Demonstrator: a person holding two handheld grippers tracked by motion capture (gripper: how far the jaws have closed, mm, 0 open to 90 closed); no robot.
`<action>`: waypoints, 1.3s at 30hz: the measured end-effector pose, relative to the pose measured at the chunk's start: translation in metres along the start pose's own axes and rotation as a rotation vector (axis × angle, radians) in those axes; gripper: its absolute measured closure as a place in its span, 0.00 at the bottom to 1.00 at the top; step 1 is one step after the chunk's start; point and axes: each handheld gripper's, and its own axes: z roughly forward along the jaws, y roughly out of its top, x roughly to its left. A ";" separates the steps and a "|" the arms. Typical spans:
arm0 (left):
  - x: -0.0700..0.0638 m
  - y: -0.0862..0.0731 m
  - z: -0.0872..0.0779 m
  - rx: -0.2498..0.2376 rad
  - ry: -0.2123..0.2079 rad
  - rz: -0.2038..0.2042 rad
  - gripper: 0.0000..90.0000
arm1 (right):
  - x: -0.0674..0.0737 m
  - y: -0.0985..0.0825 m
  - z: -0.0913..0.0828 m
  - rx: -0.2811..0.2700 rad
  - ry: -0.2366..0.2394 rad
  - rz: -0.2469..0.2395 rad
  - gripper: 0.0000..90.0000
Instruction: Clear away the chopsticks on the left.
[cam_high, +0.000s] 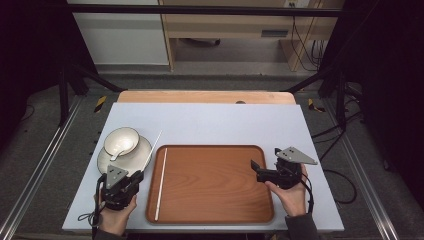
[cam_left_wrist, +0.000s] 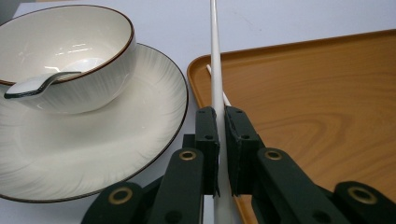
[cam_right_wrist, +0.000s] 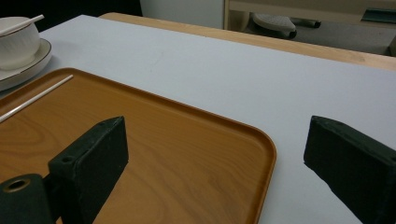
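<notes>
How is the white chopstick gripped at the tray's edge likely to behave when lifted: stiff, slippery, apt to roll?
The white chopstick runs straight beyond the left gripper, so it is probably stiff. Its smooth, glossy, narrow shaft may slip or pivot. Being round and thin, it would likely roll if released on the tray.

Landmark: wooden tray (cam_high: 215, 185). Tray floor bare across middle and right; one white chopstick (cam_high: 161, 182) lies along its left edge, the sole obstruction inside. Left of tray, just beside its rim: plate (cam_high: 107, 161) carrying bowl (cam_high: 121, 140) with spoon (cam_high: 116, 152) — tight gap between plate and tray, occupied by the left gripper (cam_left_wrist: 219, 121), clamped on a second chopstick (cam_left_wrist: 215, 56) that slants up over that gap. Beyond tray's far edge: wide bare table (cam_high: 220, 122). Right of tray: narrow bare strip; right gripper (cam_high: 257, 167) stands there over tray's right rim, jaws spread wide
</notes>
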 end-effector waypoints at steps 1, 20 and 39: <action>-0.003 -0.001 0.000 -0.002 0.007 -0.005 0.94 | 0.000 0.000 0.000 -0.001 -0.001 -0.001 0.07; -0.046 -0.008 0.002 -0.044 0.028 -0.077 0.94 | 0.003 0.004 -0.003 -0.025 0.020 0.001 0.07; -0.069 -0.034 0.027 -0.034 0.051 -0.153 0.94 | 0.005 0.002 0.001 -0.012 0.028 -0.007 0.07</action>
